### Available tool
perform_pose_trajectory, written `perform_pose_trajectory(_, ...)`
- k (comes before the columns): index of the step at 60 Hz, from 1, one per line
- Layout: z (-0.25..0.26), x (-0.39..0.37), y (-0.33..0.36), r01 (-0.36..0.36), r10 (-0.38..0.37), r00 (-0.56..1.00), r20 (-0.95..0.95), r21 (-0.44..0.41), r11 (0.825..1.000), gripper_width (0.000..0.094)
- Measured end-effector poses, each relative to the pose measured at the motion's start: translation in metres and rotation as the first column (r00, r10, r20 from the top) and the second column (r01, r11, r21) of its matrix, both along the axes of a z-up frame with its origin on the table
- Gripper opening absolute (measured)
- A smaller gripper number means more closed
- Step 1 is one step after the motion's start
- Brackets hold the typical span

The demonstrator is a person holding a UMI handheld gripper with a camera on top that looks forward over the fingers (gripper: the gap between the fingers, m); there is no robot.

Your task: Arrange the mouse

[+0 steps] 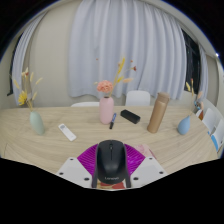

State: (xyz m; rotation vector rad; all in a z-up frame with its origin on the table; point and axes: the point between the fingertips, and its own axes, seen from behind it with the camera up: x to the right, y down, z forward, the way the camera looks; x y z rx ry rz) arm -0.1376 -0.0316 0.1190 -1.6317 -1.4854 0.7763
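Between my claw's fingers sits the black mouse, low at 6 o'clock on the pale counter.

Left to right beyond it: blue vase at 10, white remote, pink vase at 12, tan cylinder at 2. Whether the fingers press the mouse or only flank it, I cannot tell. It looks light, rigid and smooth-shelled; I judge the flanks the surest hold.
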Motion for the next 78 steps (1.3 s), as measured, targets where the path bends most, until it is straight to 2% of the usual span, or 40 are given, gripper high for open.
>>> perform_pose_trajectory(8, -0.068, -0.008, 0.051, 0.013, -0.011, 0.996, 0.090, -0.015, 1.000, 0.0374)
perform_pose_trajectory(15, -0.114, -0.004, 0.069, 0.015, -0.008, 0.987, 0.159, -0.040, 0.999, 0.0374)
perform_pose_trajectory(21, -0.126, -0.001, 0.072, -0.003, 0.010, 0.987, 0.160, -0.046, 0.999, 0.0392)
perform_pose_trajectory(26, -0.130, 0.000, 0.070, -0.019, 0.025, 0.987, 0.159, -0.037, 0.999, 0.0464)
perform_pose_trajectory(29, -0.129, 0.000, 0.071, -0.020, 0.025, 0.987, 0.160, -0.033, 0.999, 0.0530)
perform_pose_trajectory(34, -0.122, 0.006, 0.080, 0.004, -0.002, 0.985, 0.170, -0.009, 1.000, 0.0875)
perform_pose_trajectory(36, -0.115, 0.007, 0.077, 0.003, 0.000, 0.986, 0.164, -0.016, 1.000, 0.0846)
perform_pose_trajectory(45, -0.059, 0.045, 0.056, -0.005, 0.009, 0.992, 0.129, -0.033, 0.999, 0.0860)
perform_pose_trajectory(56, -0.006, 0.138, 0.009, -0.002, 0.009, 0.992, 0.125, -0.057, 0.998, 0.0853)
perform_pose_trajectory(64, 0.006, 0.209, -0.025, 0.010, 0.002, 0.989, 0.145, -0.085, 0.996, 0.0853)
perform_pose_trajectory(78, -0.003, 0.284, -0.066, 0.008, 0.004, 0.984, 0.181, -0.069, 0.998, 0.0852)
